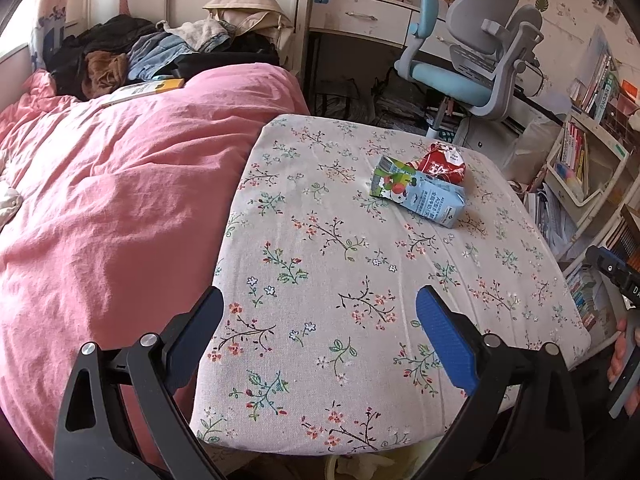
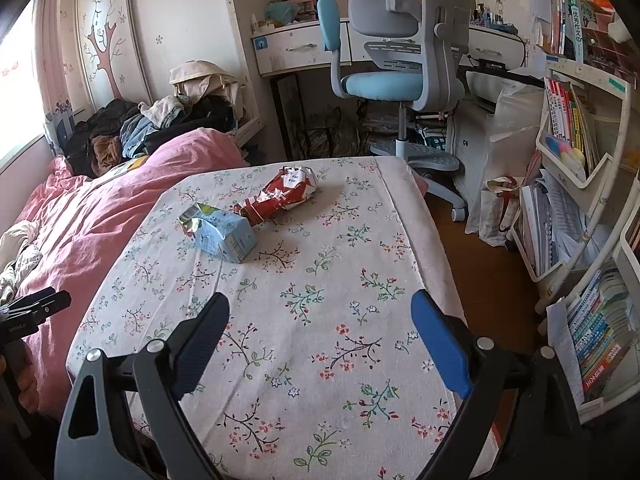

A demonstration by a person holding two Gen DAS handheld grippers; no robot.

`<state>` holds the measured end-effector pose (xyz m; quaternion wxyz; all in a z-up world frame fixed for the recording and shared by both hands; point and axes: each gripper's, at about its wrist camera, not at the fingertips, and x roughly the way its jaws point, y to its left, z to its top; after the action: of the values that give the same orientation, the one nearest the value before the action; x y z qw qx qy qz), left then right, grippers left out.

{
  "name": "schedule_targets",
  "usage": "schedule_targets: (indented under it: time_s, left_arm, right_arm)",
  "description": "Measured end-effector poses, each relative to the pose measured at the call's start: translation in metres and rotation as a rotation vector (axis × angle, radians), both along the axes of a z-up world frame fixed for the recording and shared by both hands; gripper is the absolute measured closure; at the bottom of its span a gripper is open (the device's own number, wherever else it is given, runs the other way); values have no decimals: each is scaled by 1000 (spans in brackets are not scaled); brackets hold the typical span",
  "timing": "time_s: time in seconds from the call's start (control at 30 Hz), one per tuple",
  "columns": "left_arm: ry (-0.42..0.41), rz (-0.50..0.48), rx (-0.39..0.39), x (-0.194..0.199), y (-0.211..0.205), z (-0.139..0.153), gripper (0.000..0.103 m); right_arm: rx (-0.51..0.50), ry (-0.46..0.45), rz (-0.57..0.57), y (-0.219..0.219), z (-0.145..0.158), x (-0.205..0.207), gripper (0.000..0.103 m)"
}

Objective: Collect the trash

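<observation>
Right wrist view: both the left gripper [image 1: 320,334] and right gripper [image 2: 320,338] hover released, apart from carton [image 2: 219,233] and wrapper [image 2: 280,195] touching on bench [image 2: 360,280], probably lining up a pick.

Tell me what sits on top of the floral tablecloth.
On the floral tablecloth: a blue milk carton and a crumpled red wrapper, touching. Whatever lies beneath the cloth is covered.

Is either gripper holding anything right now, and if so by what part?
Nothing is held. The left gripper and right gripper are both open over the table, short of the carton and red wrapper.
</observation>
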<state>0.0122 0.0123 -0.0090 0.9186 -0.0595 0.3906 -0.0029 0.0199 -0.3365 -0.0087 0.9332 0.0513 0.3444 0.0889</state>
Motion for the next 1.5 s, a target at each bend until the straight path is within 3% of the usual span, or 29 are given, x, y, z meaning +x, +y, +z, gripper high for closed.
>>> schedule_targets:
  time_s: [1.5]
  left_arm:
    - [25, 7, 15, 2, 2, -7, 9]
  right_arm:
    - [-13, 2, 18, 5, -1, -2, 14]
